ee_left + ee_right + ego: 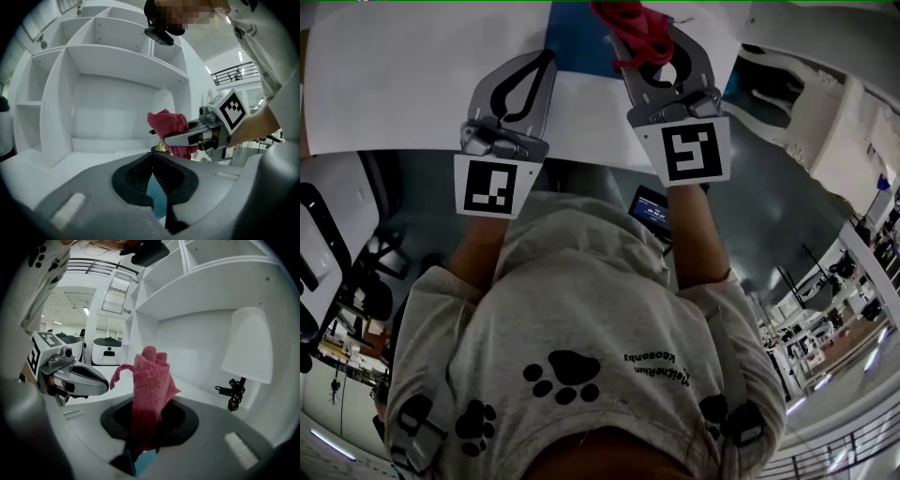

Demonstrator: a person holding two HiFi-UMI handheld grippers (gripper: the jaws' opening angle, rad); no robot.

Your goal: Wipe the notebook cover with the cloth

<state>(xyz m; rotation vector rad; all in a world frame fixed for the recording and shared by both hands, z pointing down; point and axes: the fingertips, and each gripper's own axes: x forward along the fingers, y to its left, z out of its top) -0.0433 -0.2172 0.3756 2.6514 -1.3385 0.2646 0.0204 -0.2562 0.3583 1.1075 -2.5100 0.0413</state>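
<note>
cloth (150, 376) clamped in right gripper (151, 406), its length running out along the jaws; left gripper (153, 161) closed.

Both forearms, left (476, 251) and right (698, 234), are reaching forward, side by side. The left gripper (547, 58) is pointing ahead, its jaws meeting at the tips with nothing caught between them. The right gripper (645, 26) is sitting slightly further forward, its jaws pinching a red cloth (149, 380) that is bunching up above them.
</note>
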